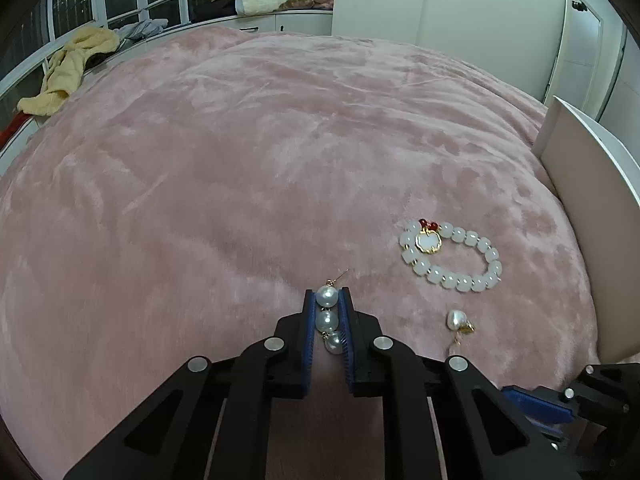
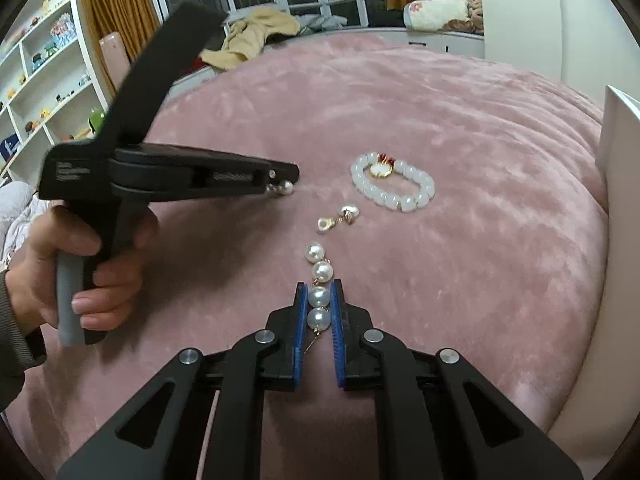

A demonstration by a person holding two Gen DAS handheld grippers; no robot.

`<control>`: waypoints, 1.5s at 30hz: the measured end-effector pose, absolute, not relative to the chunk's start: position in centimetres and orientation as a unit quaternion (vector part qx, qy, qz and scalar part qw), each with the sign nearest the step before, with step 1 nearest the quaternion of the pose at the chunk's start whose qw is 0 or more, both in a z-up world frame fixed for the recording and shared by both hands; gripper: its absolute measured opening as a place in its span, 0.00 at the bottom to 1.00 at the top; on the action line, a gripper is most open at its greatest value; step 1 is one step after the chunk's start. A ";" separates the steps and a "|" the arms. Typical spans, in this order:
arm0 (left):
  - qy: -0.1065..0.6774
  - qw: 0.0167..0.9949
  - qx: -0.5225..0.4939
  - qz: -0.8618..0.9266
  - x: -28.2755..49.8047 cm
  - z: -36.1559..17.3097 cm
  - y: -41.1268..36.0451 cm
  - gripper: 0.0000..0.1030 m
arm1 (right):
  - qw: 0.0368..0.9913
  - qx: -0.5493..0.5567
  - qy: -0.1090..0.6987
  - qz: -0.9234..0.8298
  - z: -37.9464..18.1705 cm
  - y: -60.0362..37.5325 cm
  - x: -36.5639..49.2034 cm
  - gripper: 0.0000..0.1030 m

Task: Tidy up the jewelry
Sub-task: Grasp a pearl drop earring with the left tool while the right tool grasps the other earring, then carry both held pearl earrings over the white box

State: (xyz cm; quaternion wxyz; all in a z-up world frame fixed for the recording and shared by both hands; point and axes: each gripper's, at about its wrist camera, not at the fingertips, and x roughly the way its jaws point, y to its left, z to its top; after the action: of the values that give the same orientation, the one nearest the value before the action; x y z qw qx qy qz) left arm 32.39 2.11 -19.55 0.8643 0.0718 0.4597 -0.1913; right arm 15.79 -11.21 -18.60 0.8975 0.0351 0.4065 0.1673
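No readable text, label, brand or number shows in either view. The left gripper (image 2: 294, 184) bears small embossed markings on its black body, too blurred to make out.

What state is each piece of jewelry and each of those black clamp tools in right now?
Left gripper: shut on a pearl earring.
Right gripper: shut on a second pearl earring.
White bead bracelet: lying loose on the pink blanket, closed loop.
Small gold-and-pearl earring: lying loose, untouched.
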 end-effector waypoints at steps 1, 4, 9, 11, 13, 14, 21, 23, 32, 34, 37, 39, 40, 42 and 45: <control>0.460 0.864 0.071 -0.193 32.2 -19.5 2.2 0.16 | 0.898 0.036 0.404 0.167 -18.5 -11.3 15.7 0.12; 0.458 0.863 0.072 -0.199 31.2 -19.3 2.5 0.16 | 0.900 0.043 0.399 0.171 -18.0 -11.5 15.3 0.12; 0.450 0.867 0.072 -0.199 30.0 -18.1 3.3 0.16 | 0.905 0.049 0.381 0.181 -15.9 -11.7 14.6 0.12; 0.446 0.870 0.071 -0.198 29.7 -17.4 3.6 0.16 | 0.908 0.051 0.372 0.186 -14.9 -11.8 14.4 0.12; 0.442 0.872 0.068 -0.197 29.4 -16.5 4.0 0.16 | 0.909 0.058 0.364 0.193 -13.8 -12.0 14.2 0.12; 0.440 0.874 0.067 -0.196 29.3 -16.1 4.2 0.16 | 0.910 0.059 0.360 0.196 -13.2 -12.0 14.0 0.12; 0.413 0.885 0.067 -0.204 27.6 -12.3 4.4 0.16 | 0.919 0.070 0.340 0.188 -10.0 -13.6 13.3 0.12; 0.403 0.888 0.067 -0.213 26.9 -11.1 4.0 0.16 | 0.921 0.076 0.333 0.188 -9.0 -14.3 13.1 0.12; 0.370 0.891 0.079 -0.252 24.5 -7.2 0.0 0.16 | 0.940 0.072 0.307 0.132 -4.4 -19.6 12.6 0.12; 0.362 0.891 0.080 -0.262 24.0 -6.4 -1.4 0.16 | 0.944 0.072 0.301 0.115 -3.6 -21.4 12.4 0.12; 0.354 0.888 0.081 -0.281 23.5 -5.4 -3.9 0.16 | 0.947 0.079 0.297 0.092 -2.9 -24.4 12.0 0.12; 0.349 0.885 0.082 -0.296 23.1 -4.9 -6.1 0.16 | 0.948 0.084 0.298 0.078 -2.9 -26.4 11.5 0.12; 0.347 0.883 0.083 -0.304 23.0 -4.7 -7.1 0.16 | 0.948 0.085 0.299 0.071 -3.0 -27.3 11.3 0.12; 0.341 0.879 0.091 -0.320 22.6 -4.4 -9.6 0.16 | 0.949 0.084 0.299 0.057 -3.0 -28.7 10.8 0.12; 0.338 0.872 0.091 -0.344 22.1 -4.0 -12.9 0.16 | 0.949 0.092 0.298 0.036 -3.2 -31.1 10.2 0.12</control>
State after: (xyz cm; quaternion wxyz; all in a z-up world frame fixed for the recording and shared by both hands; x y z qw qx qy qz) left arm 22.09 -12.92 -4.02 0.8715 0.0912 0.3375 -0.3438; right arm 10.22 -31.06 -3.24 0.9495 0.0917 0.2980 0.0360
